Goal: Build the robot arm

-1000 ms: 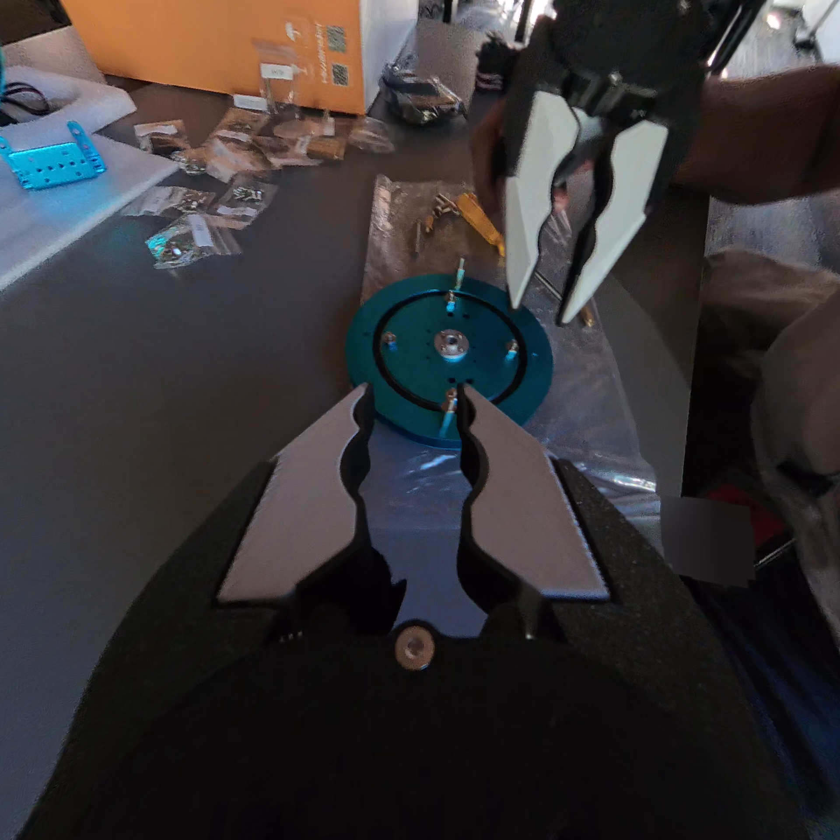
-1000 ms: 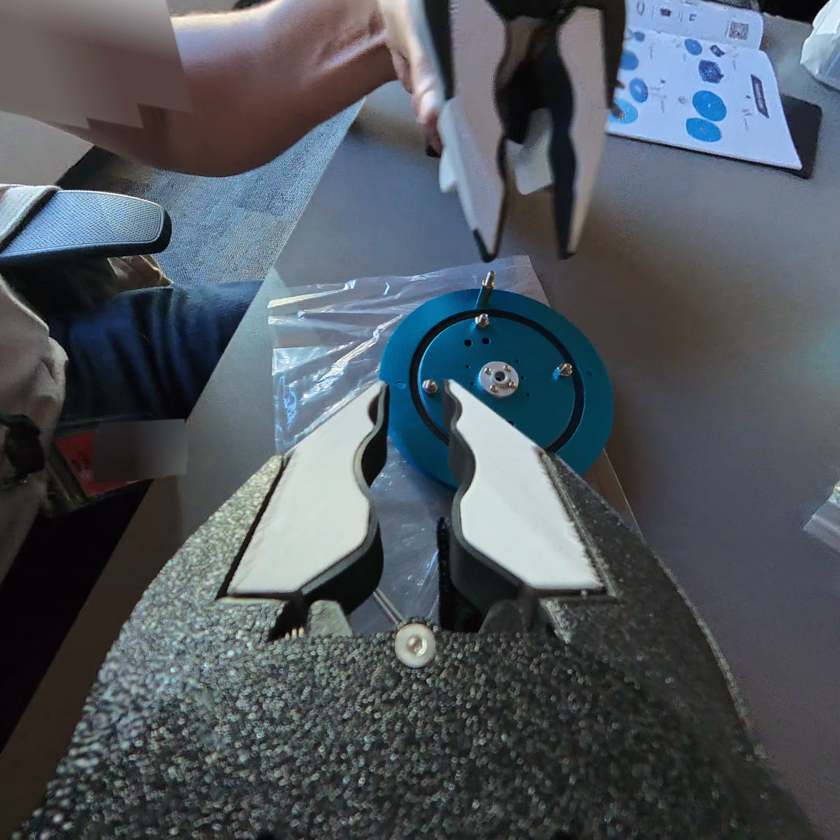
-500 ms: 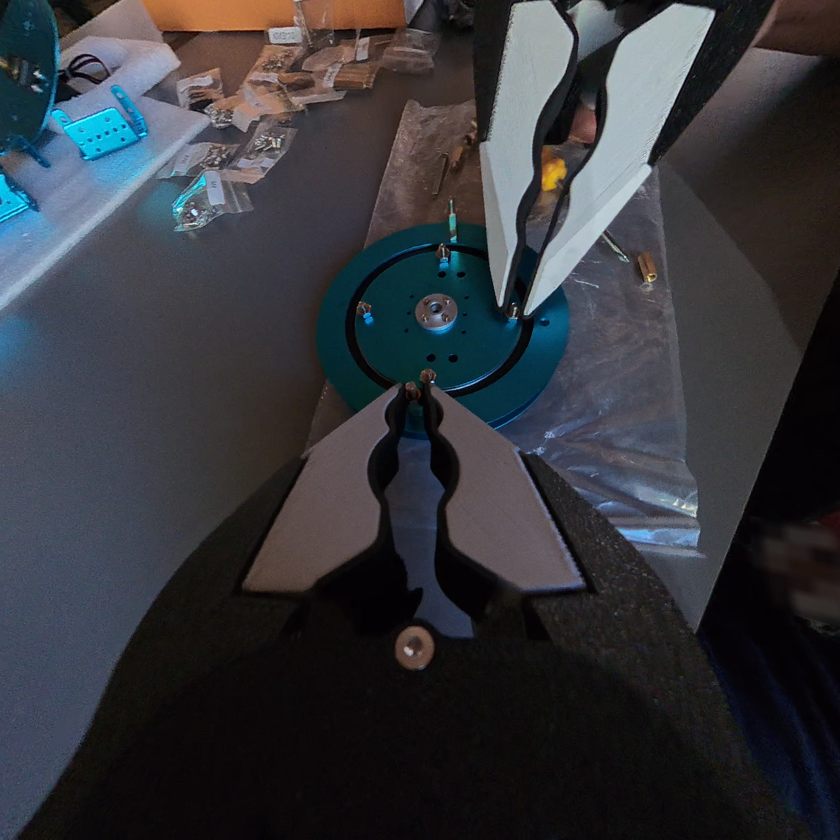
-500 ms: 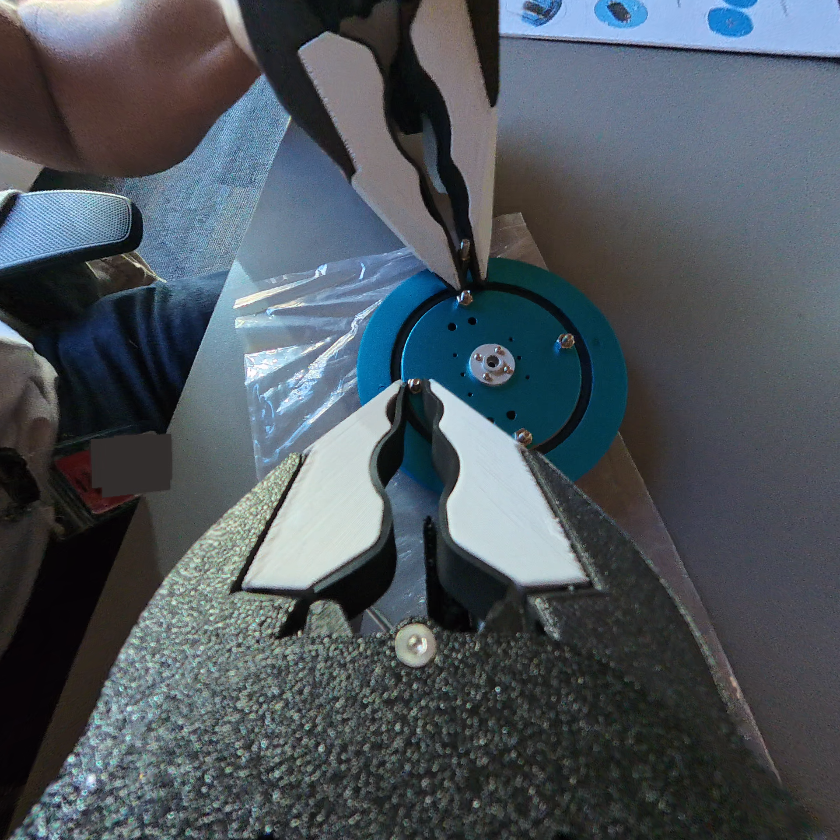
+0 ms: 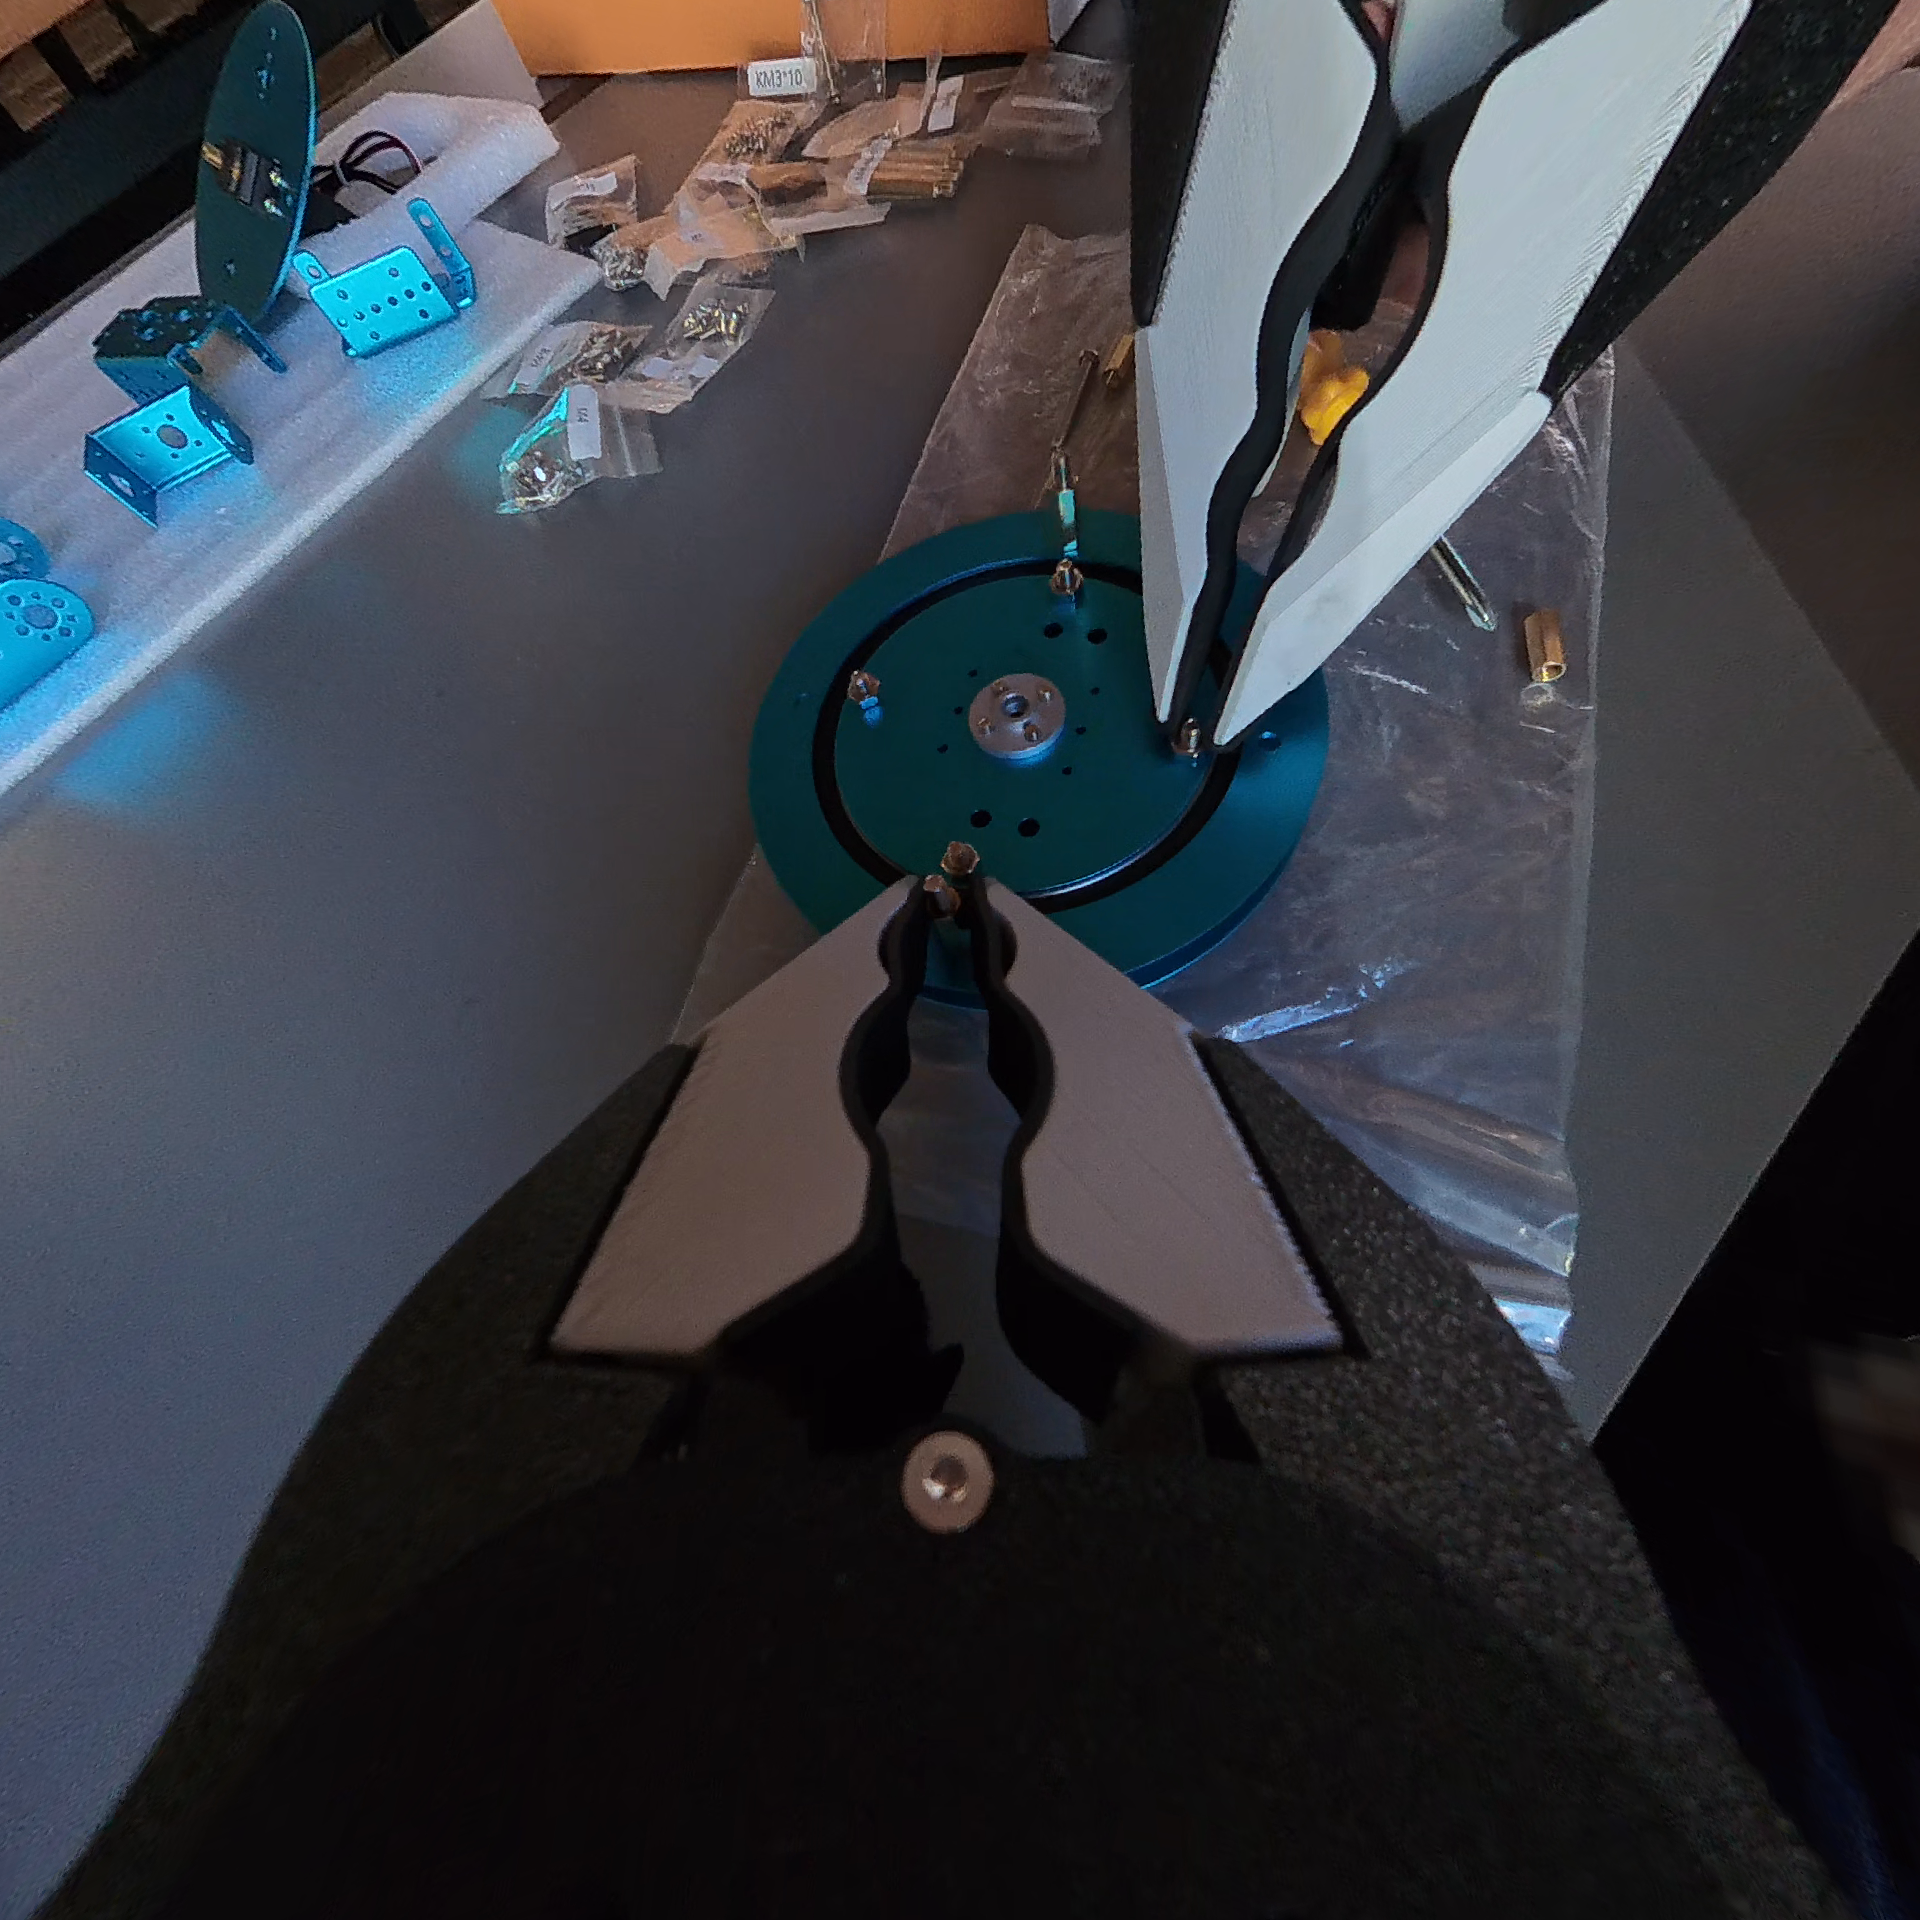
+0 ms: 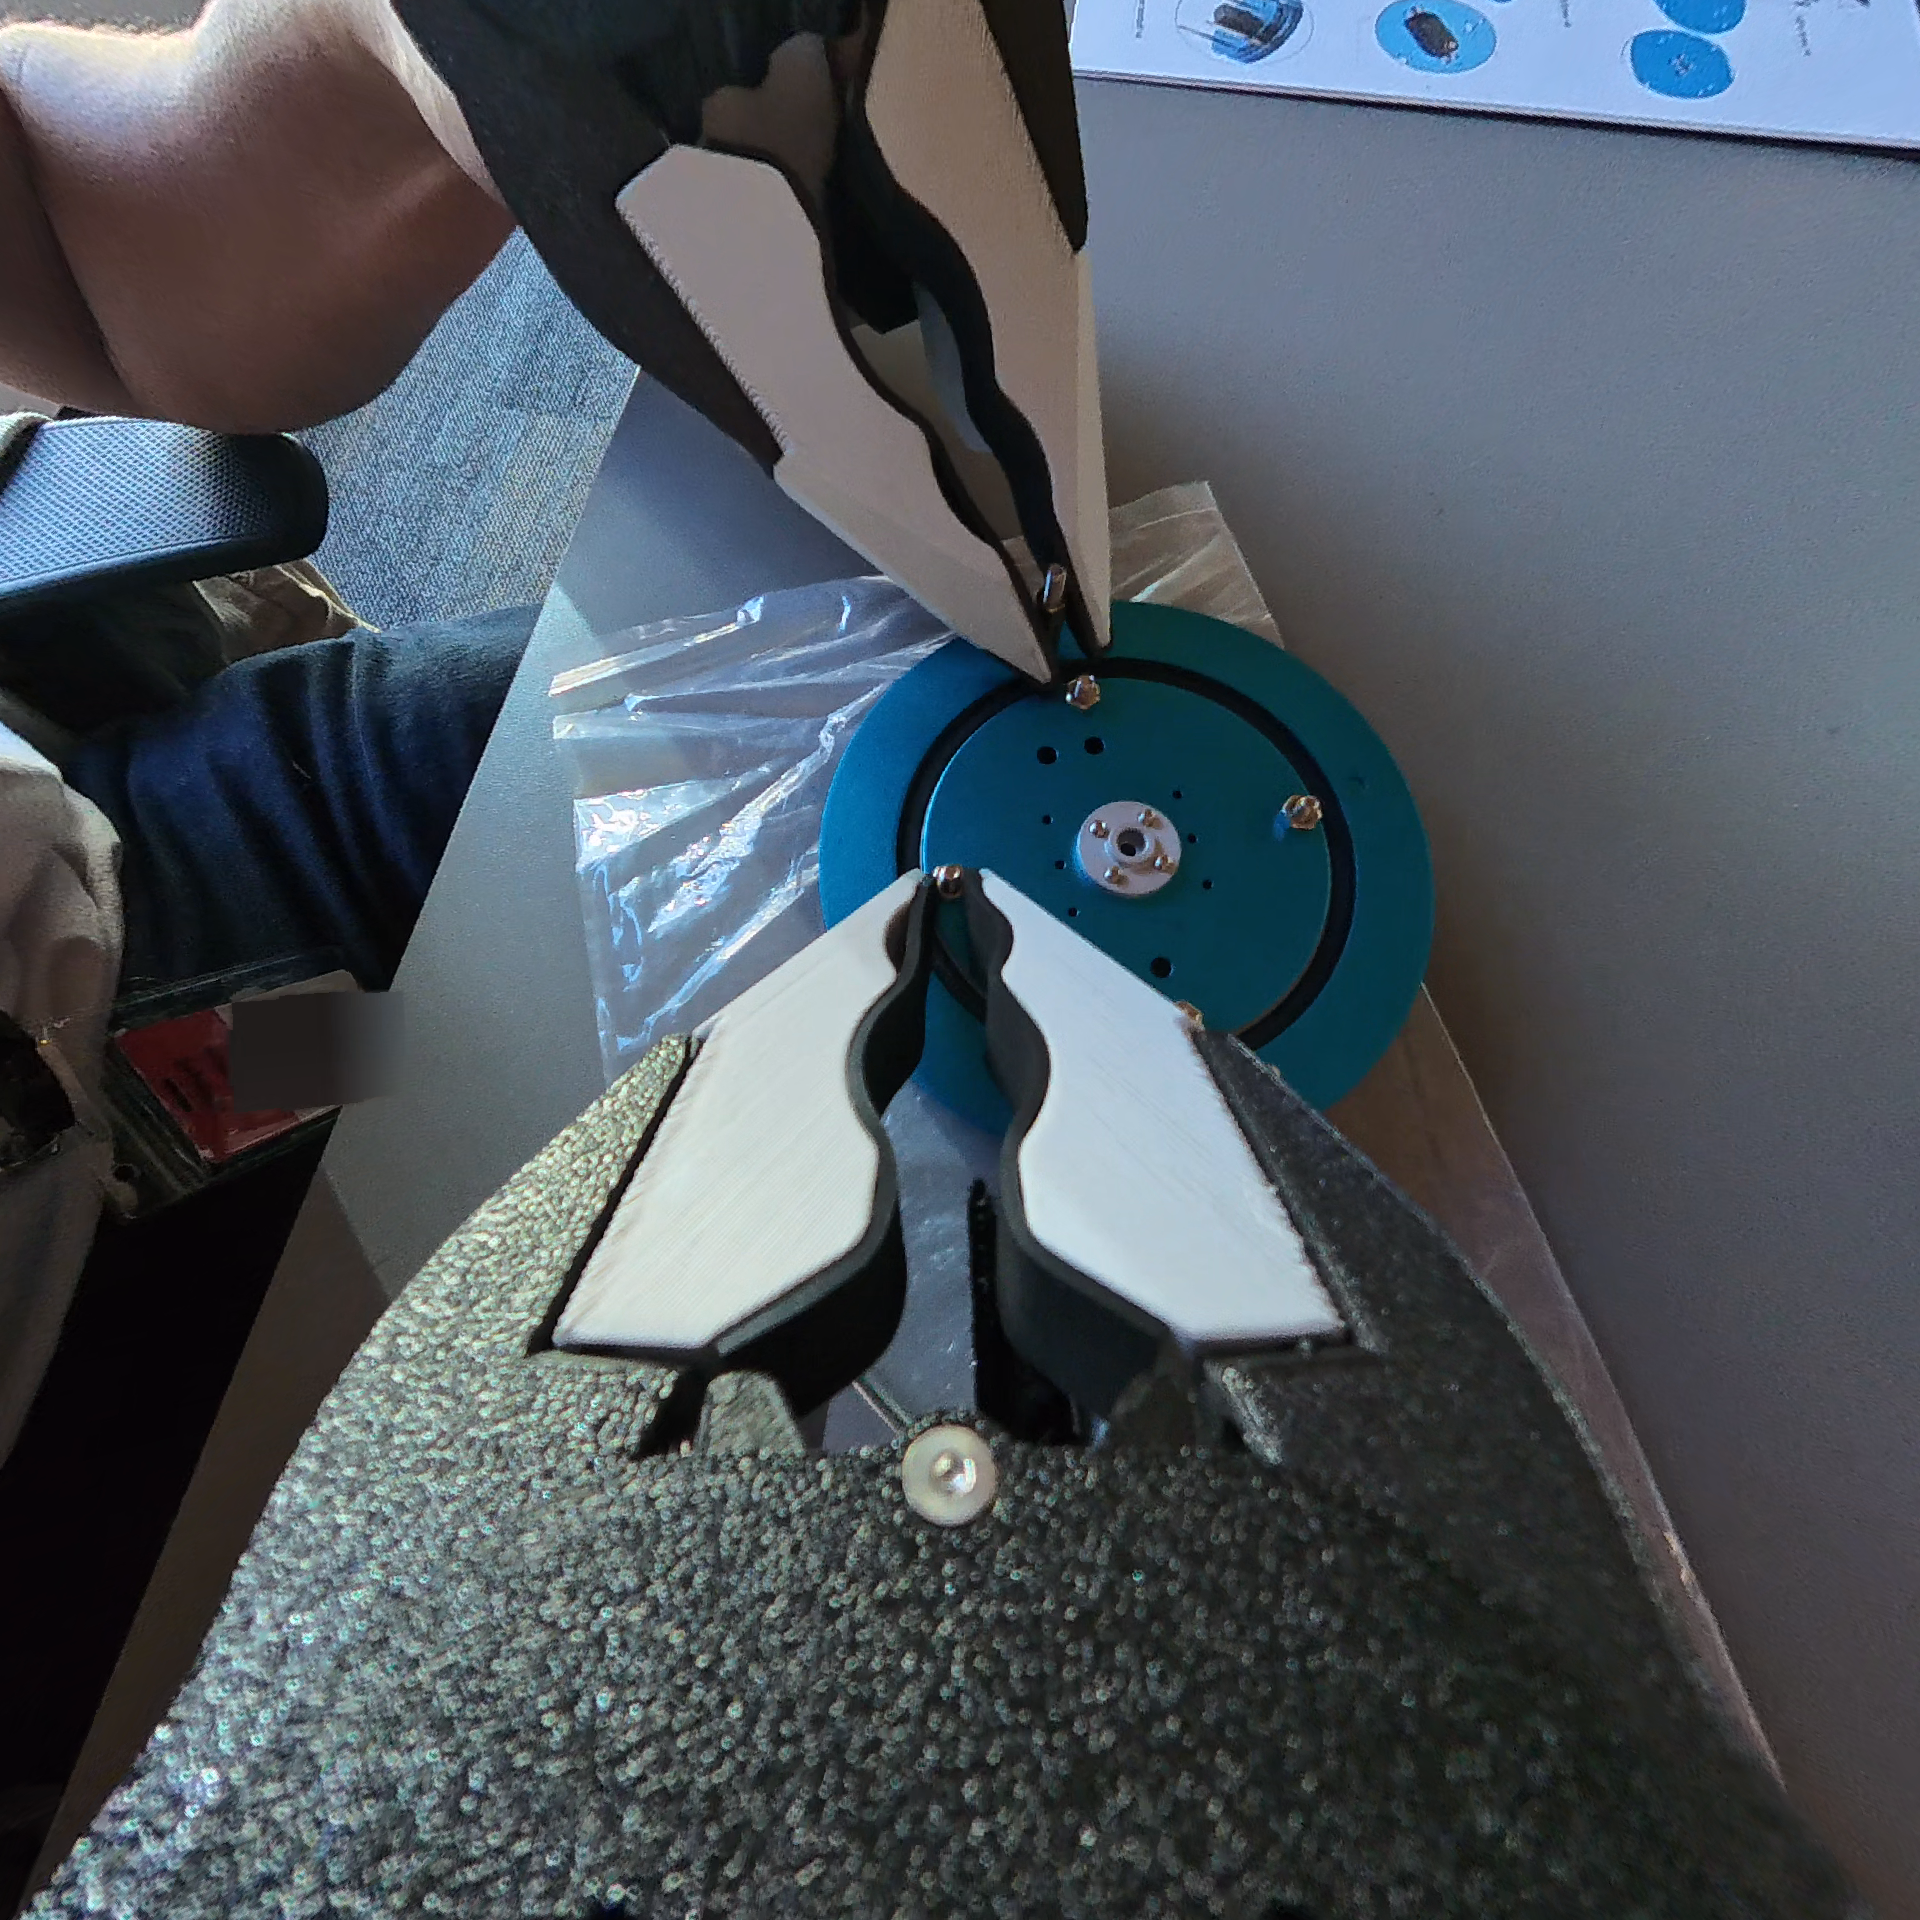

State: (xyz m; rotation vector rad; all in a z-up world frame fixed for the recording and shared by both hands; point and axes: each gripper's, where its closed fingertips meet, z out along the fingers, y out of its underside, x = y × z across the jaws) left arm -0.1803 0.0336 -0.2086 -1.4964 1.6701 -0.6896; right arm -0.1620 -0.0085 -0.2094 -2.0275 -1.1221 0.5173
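Two tongs pinching posts | left tongs (image 5: 951, 902) gripping brass post (image 5: 938, 891) at blue disc's (image 5: 904, 634) near rim | right tongs (image 6: 948, 888) gripping second post (image 6: 947, 880) | disc lying on plastic bag (image 5: 1455, 935), grey bench (image 5: 364, 883).

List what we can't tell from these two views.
- Right gripper: clamping the hex post or just touching; its tips cover it, both views.
- Stud in left gripper: lower end hidden by fingertips, both views.
- Disc: near edge behind right gripper, right wrist view.
- Bagged parts: too small, left wrist view.
- Booklet: cut by top edge, right wrist view.
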